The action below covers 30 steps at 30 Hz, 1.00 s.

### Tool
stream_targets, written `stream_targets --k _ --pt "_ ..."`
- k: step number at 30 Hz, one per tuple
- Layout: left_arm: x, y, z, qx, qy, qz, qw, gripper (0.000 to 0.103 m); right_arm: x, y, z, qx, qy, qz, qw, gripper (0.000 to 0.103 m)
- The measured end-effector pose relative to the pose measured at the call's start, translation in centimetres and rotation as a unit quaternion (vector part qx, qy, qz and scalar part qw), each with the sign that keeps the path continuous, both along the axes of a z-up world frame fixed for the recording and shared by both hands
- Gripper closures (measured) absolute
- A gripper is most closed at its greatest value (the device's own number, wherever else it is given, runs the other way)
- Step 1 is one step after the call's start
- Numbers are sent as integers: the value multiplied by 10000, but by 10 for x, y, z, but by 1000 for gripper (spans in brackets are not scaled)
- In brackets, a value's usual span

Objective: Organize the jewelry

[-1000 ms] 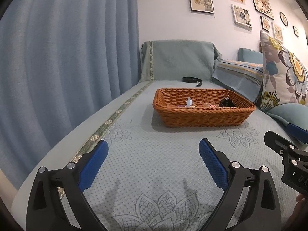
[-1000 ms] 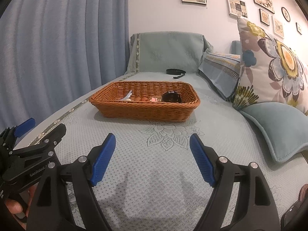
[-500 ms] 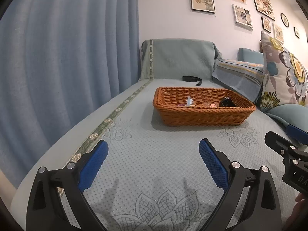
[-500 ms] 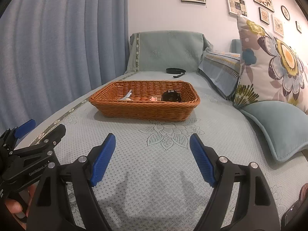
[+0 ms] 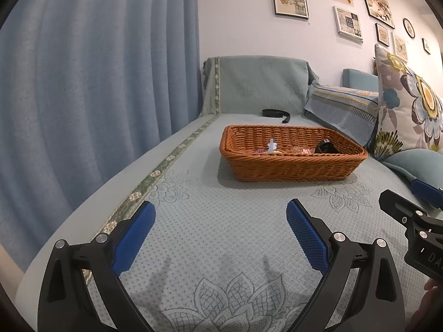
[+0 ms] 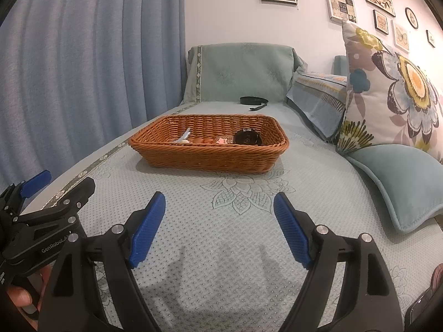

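I have both tools hovering low over the pale green quilted sofa cover (image 5: 221, 229), side by side and aimed at the same target. My left tool (image 5: 220, 221) has its blue ribbed pads spread wide with nothing between them, only dotted fabric and an embroidered flower pattern below. My right tool (image 6: 219, 211) is spread just as wide and is empty too; in the left view its black frame shows at the right edge, and in the right view the left tool's frame sits at the left edge with a bit of the hand (image 6: 19, 296) that holds it.

Ahead of both tools, well apart from the pads, sits the rectangular orange-brown woven wicker basket (image 6: 205, 159) on the sofa seat. The jewelry lies on its floor: a round black piece, perhaps a watch (image 6: 247, 138), toward the right end, a small pinkish star-shaped piece (image 6: 221, 140) just beside it, some small reddish-orange pieces (image 6: 200, 140) near the middle, and a pale white piece (image 6: 185, 136) leaning toward the left end. They are too small for me to name them more exactly.

Beyond the basket a thin black strap (image 6: 254, 101) lies looped on the seat near the draped backrest. A large floral-print cushion (image 6: 393, 88) and a plain light-blue cushion (image 6: 398, 182) rest at the right, and a blue pleated curtain (image 5: 91, 96) hangs at the left.
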<state>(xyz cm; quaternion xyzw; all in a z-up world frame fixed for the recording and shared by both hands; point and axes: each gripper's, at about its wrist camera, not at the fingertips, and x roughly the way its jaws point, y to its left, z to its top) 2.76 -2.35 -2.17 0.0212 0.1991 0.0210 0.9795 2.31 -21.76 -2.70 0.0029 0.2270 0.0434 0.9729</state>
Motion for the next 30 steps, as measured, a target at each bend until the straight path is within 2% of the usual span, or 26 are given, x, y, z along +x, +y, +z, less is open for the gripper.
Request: stream_targets --k 7,30 --pt "0 0 0 -3 4 29 10000 10 1 0 0 9 14 -16 10000 23" --pt "0 0 0 -4 19 45 10000 9 2 0 -1 -2 59 -26 10000 23"
